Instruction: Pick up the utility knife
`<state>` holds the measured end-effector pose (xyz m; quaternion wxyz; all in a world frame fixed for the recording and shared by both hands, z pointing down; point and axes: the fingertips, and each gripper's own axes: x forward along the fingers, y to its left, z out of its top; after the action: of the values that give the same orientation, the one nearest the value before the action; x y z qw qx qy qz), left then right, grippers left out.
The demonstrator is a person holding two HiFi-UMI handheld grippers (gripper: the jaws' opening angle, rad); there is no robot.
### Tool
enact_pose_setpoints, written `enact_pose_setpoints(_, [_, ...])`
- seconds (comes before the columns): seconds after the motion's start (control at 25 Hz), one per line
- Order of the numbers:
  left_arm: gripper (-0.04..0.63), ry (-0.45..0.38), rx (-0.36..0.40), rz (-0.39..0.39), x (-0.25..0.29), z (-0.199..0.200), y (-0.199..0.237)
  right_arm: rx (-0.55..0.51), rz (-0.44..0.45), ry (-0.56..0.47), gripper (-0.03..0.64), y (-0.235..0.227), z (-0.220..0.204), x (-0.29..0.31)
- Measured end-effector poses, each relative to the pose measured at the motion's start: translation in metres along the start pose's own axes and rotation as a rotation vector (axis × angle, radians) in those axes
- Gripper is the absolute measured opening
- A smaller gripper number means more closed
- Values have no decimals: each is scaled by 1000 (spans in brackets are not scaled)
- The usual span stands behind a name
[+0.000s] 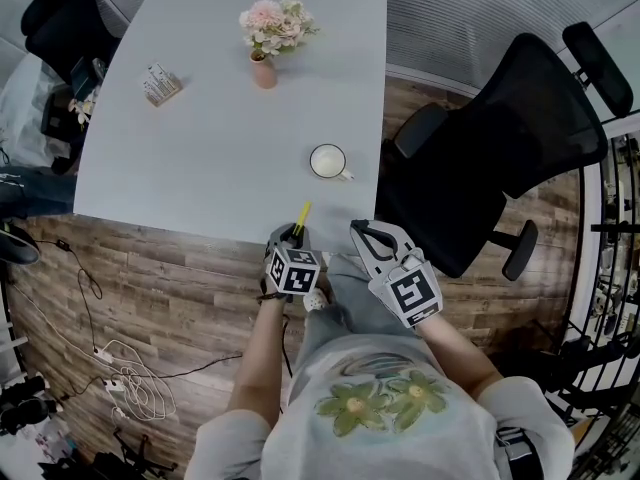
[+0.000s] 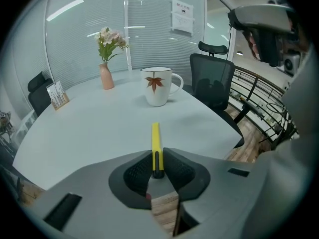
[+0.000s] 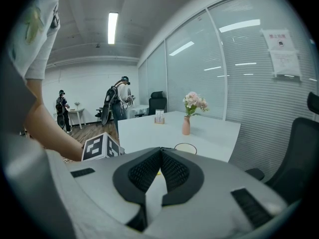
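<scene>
The left gripper (image 2: 157, 154) pointed down at the near edge of the table (image 1: 200, 158), its jaws clamped on the back end of the yellow utility knife (image 2: 156, 135). The knife stuck out forward from the pads, over the tabletop and towards the mug (image 2: 158, 86). The right gripper (image 3: 160, 150) sat just beside the left one, held closer to level above the person's lap, with its jaws closed tip to tip and nothing between them.

The pads covered the knife's dark rear end, and no blade could be made out. Whether the knife rested on the table or had come clear of it could not be told. From the right gripper view only the mug's rim showed above the jaws.

The table was pale and plain. It carried the white mug with a red leaf on it, a pink vase of flowers (image 1: 265, 66) and a small card stand (image 1: 160, 85) farther back. A black office chair (image 1: 500, 138) stood to the right on a wooden floor (image 1: 170, 278), and cables (image 1: 130, 378) lay loose at the left. Glass walls with blinds closed the room behind the table.
</scene>
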<state>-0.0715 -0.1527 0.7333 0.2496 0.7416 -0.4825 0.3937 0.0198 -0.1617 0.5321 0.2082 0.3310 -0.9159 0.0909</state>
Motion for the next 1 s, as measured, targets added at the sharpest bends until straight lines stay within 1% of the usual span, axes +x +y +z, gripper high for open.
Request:
enact_pose_setpoints(0.4, [66,24,12,10,0,1,-1,8,-10,3,2,1,0,-8])
enact_pose_setpoints(0.72, [66,-6,4,4,-7,12,-6,3,-13,-3,2,2,-1,-15])
enact_pose_setpoints(1.0, [67,-40,-4,12,-20,23,-5,-4,-3,-18,2,7,4,-18])
